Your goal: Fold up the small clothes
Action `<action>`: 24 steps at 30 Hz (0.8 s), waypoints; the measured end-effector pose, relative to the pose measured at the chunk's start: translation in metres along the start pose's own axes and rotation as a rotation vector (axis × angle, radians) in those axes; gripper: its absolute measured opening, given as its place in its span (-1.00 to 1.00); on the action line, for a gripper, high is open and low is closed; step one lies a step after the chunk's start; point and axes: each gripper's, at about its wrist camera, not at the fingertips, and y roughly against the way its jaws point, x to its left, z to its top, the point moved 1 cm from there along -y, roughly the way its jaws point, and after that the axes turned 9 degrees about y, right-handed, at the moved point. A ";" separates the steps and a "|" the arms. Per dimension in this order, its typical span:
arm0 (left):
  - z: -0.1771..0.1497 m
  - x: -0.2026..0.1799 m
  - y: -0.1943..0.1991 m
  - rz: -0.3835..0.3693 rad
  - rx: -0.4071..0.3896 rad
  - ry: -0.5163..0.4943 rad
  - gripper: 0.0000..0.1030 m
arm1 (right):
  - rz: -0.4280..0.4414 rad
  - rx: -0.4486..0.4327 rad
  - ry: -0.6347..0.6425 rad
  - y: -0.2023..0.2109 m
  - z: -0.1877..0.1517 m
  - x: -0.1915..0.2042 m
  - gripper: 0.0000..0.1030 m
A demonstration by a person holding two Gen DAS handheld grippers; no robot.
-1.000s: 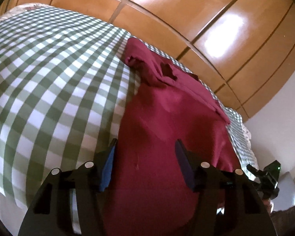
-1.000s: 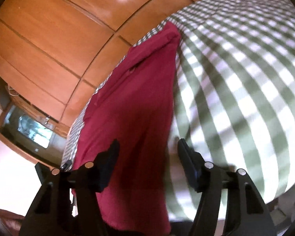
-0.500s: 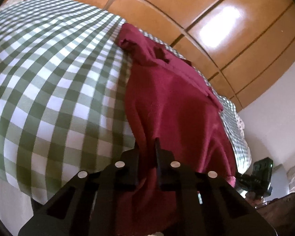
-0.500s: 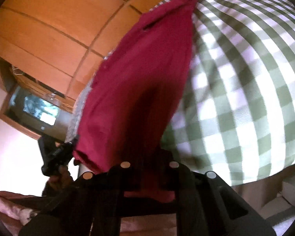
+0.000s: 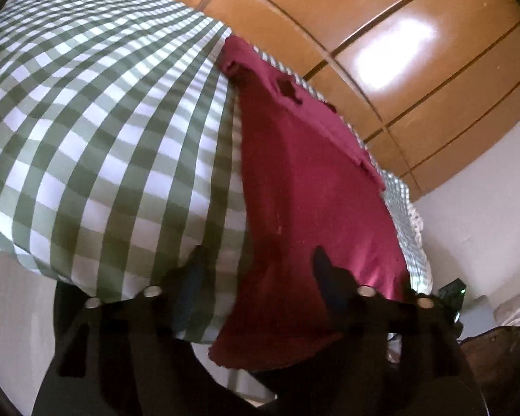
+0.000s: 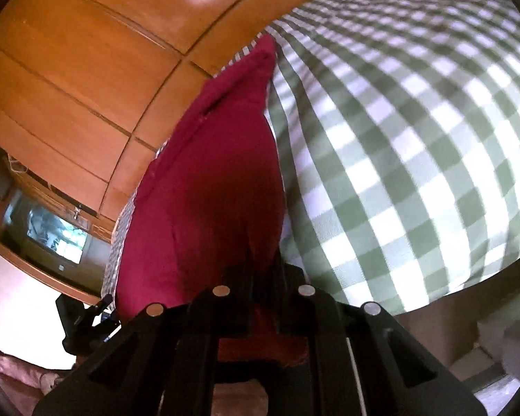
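A dark red garment (image 5: 312,190) lies lengthwise on a green-and-white checked bedcover (image 5: 104,121), its near hem hanging over the bed's edge. My left gripper (image 5: 258,256) is at that hem. Its jaws are opening, and the cloth's left edge lies loose between the spread fingers without being pinched. In the right wrist view the same garment (image 6: 218,173) runs away from me, pulled into a narrow ridge. My right gripper (image 6: 261,267) is shut on its near hem, and red cloth bunches out below the fingers.
Glossy wooden wardrobe doors (image 5: 381,17) stand behind the bed. A dark screen in a wooden cabinet (image 6: 45,235) sits at the left of the right wrist view. The checked bedcover (image 6: 398,138) stretches wide on the garment's outer sides. The floor drops away below the bed's edge.
Both grippers closed on the garment's near hem. The left has since opened and let the cloth go. The right stays closed and has drawn the hem toward the bed's edge.
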 end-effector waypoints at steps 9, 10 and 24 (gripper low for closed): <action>-0.012 -0.010 -0.013 -0.013 0.086 -0.068 0.31 | 0.109 0.023 -0.026 -0.005 -0.005 0.000 -0.21; -0.014 -0.011 -0.015 -0.018 0.109 -0.074 0.16 | 0.113 0.034 -0.016 -0.010 -0.004 0.008 -0.21; 0.000 -0.047 0.042 -0.147 -0.014 -0.101 -0.85 | 0.365 -0.038 0.005 0.018 0.016 0.029 -0.86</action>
